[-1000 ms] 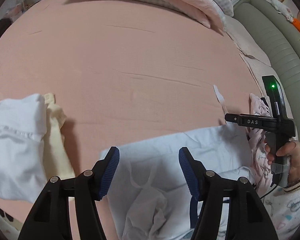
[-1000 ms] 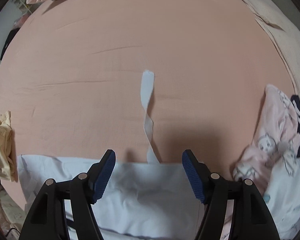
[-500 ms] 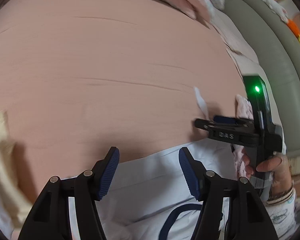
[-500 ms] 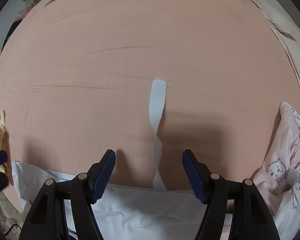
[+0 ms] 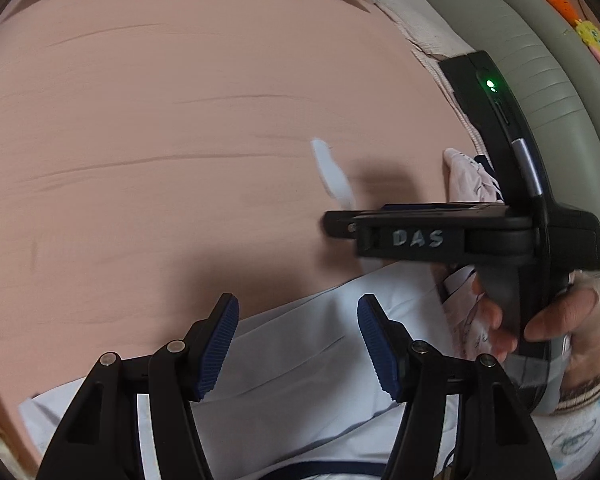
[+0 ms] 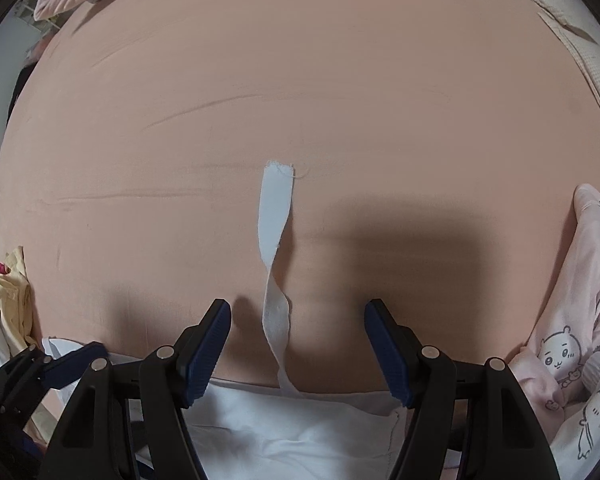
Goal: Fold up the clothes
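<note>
Now both open-jawed grippers, left gripper [image 5: 298, 342] and right gripper [image 6: 298, 344], sit nearer the white garment's [image 5: 300, 392] edge.

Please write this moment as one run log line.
left gripper: open, above garment | right gripper: open, strap between jaws, untouched

A salmon-pink bed sheet [image 6: 300, 80] fills both views. On it lies a white garment [image 5: 300, 360] with a pale white strap [image 6: 276, 240]. Each black gripper has ribbed navy-blue pads [image 5: 216, 344]. At right, pink pyjamas [image 6: 588, 320] printed with white cartoon animals; at left, a pale yellow cloth [image 6: 14, 300].
</note>
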